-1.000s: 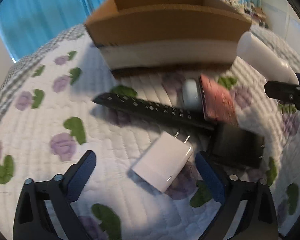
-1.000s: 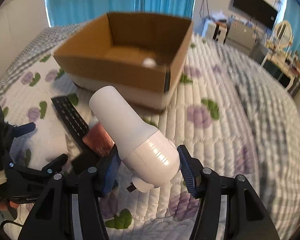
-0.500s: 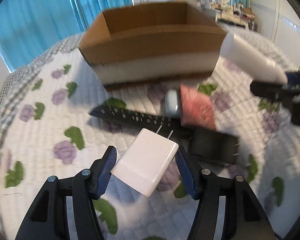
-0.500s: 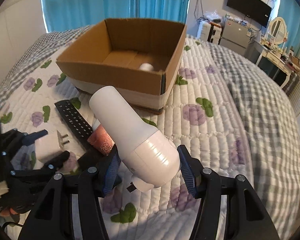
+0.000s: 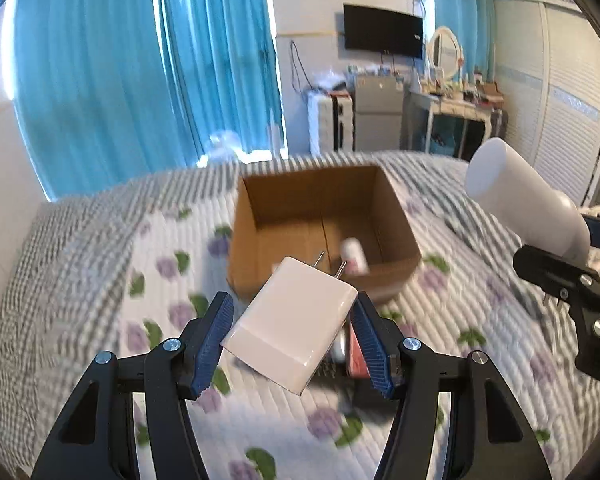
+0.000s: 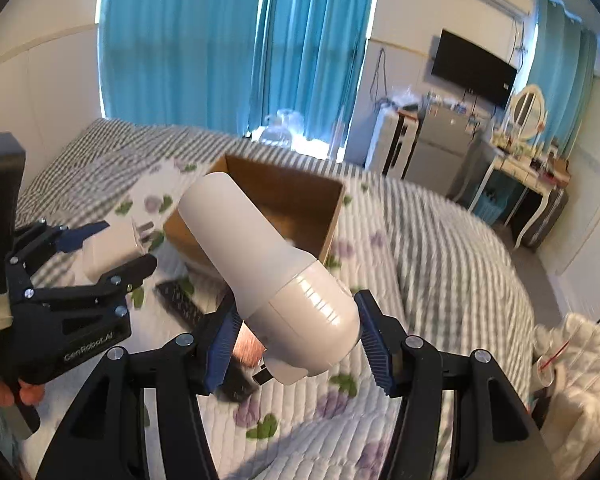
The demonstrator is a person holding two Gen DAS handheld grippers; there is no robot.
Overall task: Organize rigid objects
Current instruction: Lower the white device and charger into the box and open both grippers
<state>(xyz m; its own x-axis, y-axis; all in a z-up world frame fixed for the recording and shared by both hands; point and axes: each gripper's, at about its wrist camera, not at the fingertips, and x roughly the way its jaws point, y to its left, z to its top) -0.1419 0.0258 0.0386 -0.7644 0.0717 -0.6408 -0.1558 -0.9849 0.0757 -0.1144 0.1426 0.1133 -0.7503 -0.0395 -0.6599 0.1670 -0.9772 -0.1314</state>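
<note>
My left gripper (image 5: 292,340) is shut on a white wall charger (image 5: 292,322), prongs pointing forward, held high above the bed. My right gripper (image 6: 296,340) is shut on a white hair dryer (image 6: 268,272), also lifted; it shows at the right of the left wrist view (image 5: 528,204). An open cardboard box (image 5: 400,208) sits ahead on the bed with a small white item (image 5: 354,254) inside. In the right wrist view the box (image 6: 332,216) lies behind the dryer, and the left gripper (image 6: 112,244) with the charger (image 6: 108,250) is at the left.
A black remote (image 6: 180,304), a pink-red flat item (image 6: 248,346) and a black item (image 6: 236,384) lie on the floral quilt (image 5: 100,280) below the grippers. Blue curtains (image 5: 140,72), a wall TV (image 5: 382,30) and a dresser (image 6: 516,176) stand beyond the bed.
My left gripper closed on the white charger and lifted it off the quilt. Both grippers rose and tilted up, so the box now looks farther and lower.
</note>
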